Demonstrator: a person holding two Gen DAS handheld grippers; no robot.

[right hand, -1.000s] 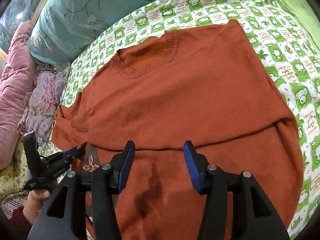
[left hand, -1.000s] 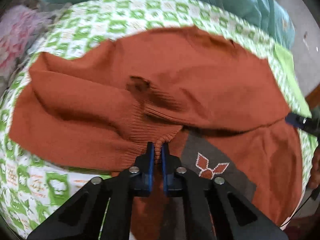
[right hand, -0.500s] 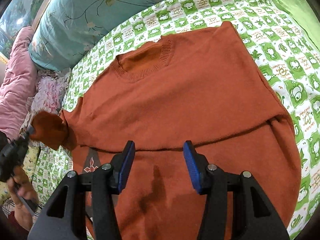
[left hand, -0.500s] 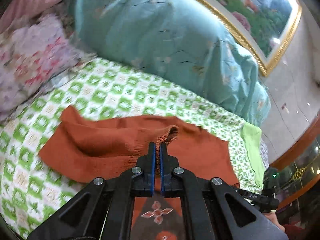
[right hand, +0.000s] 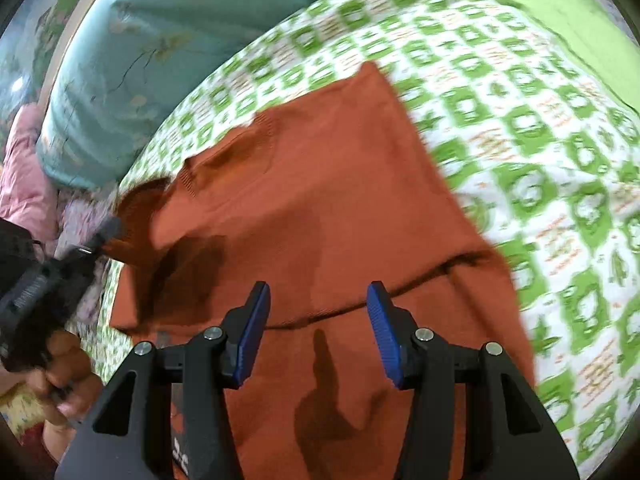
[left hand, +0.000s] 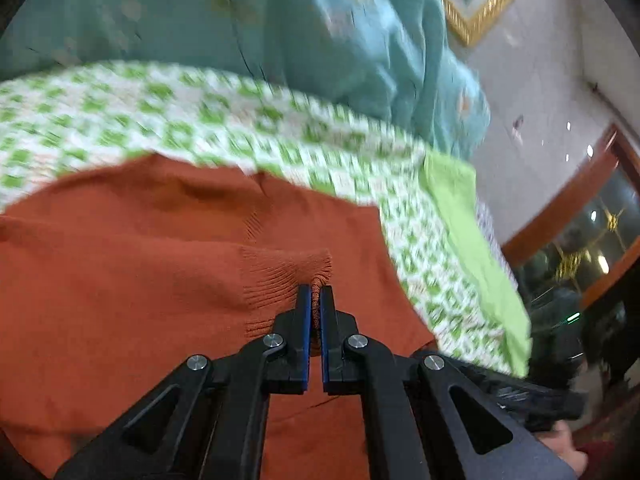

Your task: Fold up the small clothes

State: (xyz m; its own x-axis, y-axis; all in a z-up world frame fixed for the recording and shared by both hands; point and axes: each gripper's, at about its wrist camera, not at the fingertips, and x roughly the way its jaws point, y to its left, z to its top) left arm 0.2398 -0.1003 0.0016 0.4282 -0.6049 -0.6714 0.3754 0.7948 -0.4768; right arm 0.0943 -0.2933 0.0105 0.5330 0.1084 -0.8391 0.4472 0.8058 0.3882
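Rust-orange knitted sweater [right hand: 320, 208] is lying on the green-checked bedsheet [right hand: 540, 128]; your left gripper [left hand: 315, 300] is pinching its ribbed cuff [left hand: 280, 276] (soft, stretchy), right gripper [right hand: 316, 320] is hovering half-open, empty.

Matt ribbed knit sweater [left hand: 120, 280] lies on soft printed cotton bedsheet [right hand: 520, 160].

Green-and-white checked bedsheet [right hand: 520, 128] spread across the bed, print blurred. Teal floral quilt [left hand: 280, 28] heaped along its far edge. Plain lime-green cloth [left hand: 472, 232] along one side of the sheet. Pink padded bedding [right hand: 20, 184] bunched beside the quilt (partly cut off). Gold picture frame [left hand: 476, 8] on the pale wall behind.
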